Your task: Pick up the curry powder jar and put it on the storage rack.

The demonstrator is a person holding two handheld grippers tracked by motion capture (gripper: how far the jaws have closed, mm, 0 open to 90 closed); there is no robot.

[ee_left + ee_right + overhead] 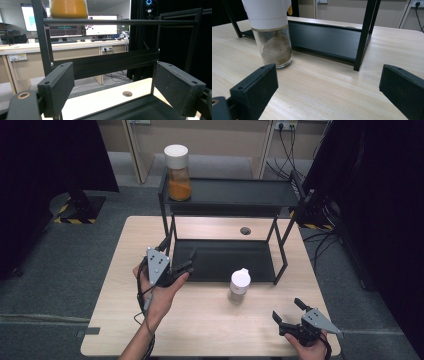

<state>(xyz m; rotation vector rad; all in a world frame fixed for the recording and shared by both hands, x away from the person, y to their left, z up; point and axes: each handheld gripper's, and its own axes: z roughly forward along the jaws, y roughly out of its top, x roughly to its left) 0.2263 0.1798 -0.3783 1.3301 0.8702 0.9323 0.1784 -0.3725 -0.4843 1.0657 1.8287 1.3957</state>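
- Left gripper: jaws wide apart, nothing between them, held over the front left corner of the black rack's lower shelf.
- Right gripper: jaws spread wide, empty, low near the table's front right corner.
- Brown-powder jar with white lid: upright on the table just in front of the lower shelf, apart from both grippers.
- Orange-powder jar: upright on the top shelf, left end.
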